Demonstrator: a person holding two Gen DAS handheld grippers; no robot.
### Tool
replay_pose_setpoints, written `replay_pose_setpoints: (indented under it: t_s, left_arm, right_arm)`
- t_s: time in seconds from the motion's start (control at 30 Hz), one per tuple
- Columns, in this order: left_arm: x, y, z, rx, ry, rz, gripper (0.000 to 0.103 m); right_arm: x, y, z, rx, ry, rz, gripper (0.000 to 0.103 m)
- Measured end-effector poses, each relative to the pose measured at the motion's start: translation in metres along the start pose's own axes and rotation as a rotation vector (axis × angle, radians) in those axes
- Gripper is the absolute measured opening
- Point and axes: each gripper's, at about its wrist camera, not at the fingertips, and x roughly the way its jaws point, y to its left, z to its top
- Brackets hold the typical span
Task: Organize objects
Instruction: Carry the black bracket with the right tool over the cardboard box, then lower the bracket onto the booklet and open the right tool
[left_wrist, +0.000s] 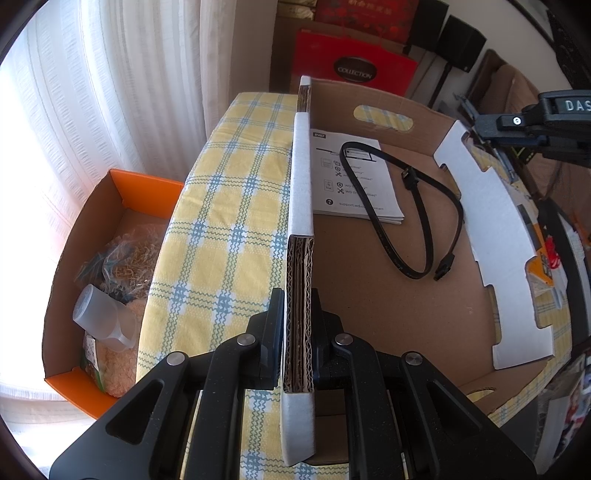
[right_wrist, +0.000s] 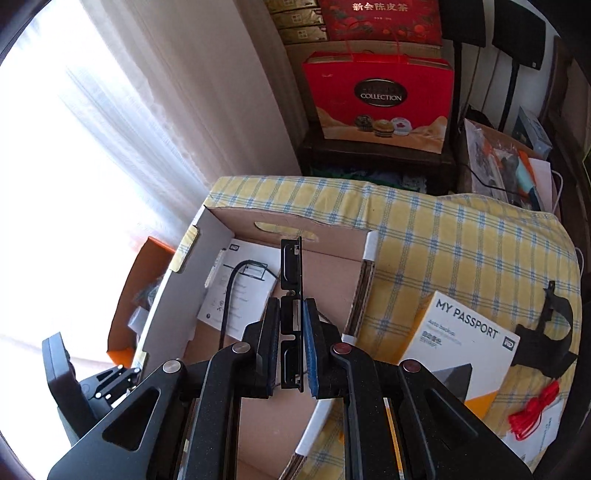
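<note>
My left gripper (left_wrist: 298, 295) is shut on the corrugated left wall (left_wrist: 300, 184) of an open cardboard box on the checked cloth. Inside the box lie a white WD booklet (left_wrist: 351, 184) and a looped black cable (left_wrist: 421, 221). My right gripper (right_wrist: 291, 306) is shut on a flat black plastic bracket (right_wrist: 291, 264), held upright on edge above the box floor (right_wrist: 332, 266). The booklet (right_wrist: 251, 291) and cable (right_wrist: 226, 302) show beneath it to the left. In the left wrist view the right tool's body shows at the top right.
A white "My Passport" carton (right_wrist: 461, 332), a black plastic holder (right_wrist: 546, 332) and a red string (right_wrist: 532, 413) lie on the cloth right of the box. An orange box (left_wrist: 147, 188) with a bottle (left_wrist: 99, 317) sits lower left. Red gift boxes (right_wrist: 380, 99) stand behind.
</note>
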Motion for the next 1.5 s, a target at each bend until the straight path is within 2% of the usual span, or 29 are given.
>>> replay_pose_setpoints:
  t_s: [0.1,0.23,0.33,0.67,0.9,1.07,1.1,1.13,1.23,1.4,1.5]
  left_arm:
    - [0.0,0.0,0.0,0.0,0.0,0.0,0.01]
    - [0.0,0.0,0.0,0.0,0.0,-0.001,0.01]
    - [0.0,-0.001,0.0,0.002,-0.001,-0.001,0.01]
    - [0.0,-0.001,0.0,0.002,-0.001,0.0,0.01]
    - [-0.001,0.0,0.0,0.002,0.001,-0.001,0.01]
    - [-0.001,-0.001,0.0,0.003,0.002,-0.001,0.01]
    - [-0.001,-0.001,0.0,0.003,0.002,-0.001,0.01]
    - [-0.001,-0.001,0.0,0.003,0.002,-0.001,0.01]
    - [-0.001,-0.001,0.0,0.003,0.002,-0.002,0.01]
    - [-0.002,-0.002,-0.001,0.001,0.002,-0.002,0.01]
    - [-0.002,-0.002,-0.001,0.002,0.002,-0.003,0.01]
  right_arm:
    - [0.013,0.005,0.009,-0.031,0.018,-0.044,0.011]
    - [0.024,0.005,0.014,-0.007,0.049,-0.04,0.011]
    - [0.034,0.004,0.008,0.027,0.08,-0.017,0.011]
    - [0.055,0.017,-0.013,0.031,0.158,-0.06,0.011]
    - [0.056,0.036,-0.011,0.026,0.144,0.017,0.012]
    - [0.071,0.039,-0.008,0.07,0.145,0.059,0.018]
    - [0.073,0.038,-0.008,0.08,0.147,0.058,0.027]
    - [0.074,0.038,-0.008,0.081,0.144,0.048,0.029]
    - [0.073,0.038,-0.008,0.049,0.126,-0.002,0.029]
    - [0.064,0.043,-0.012,0.001,0.1,-0.017,0.029]
    - [0.062,0.055,-0.023,-0.057,0.117,-0.027,0.029]
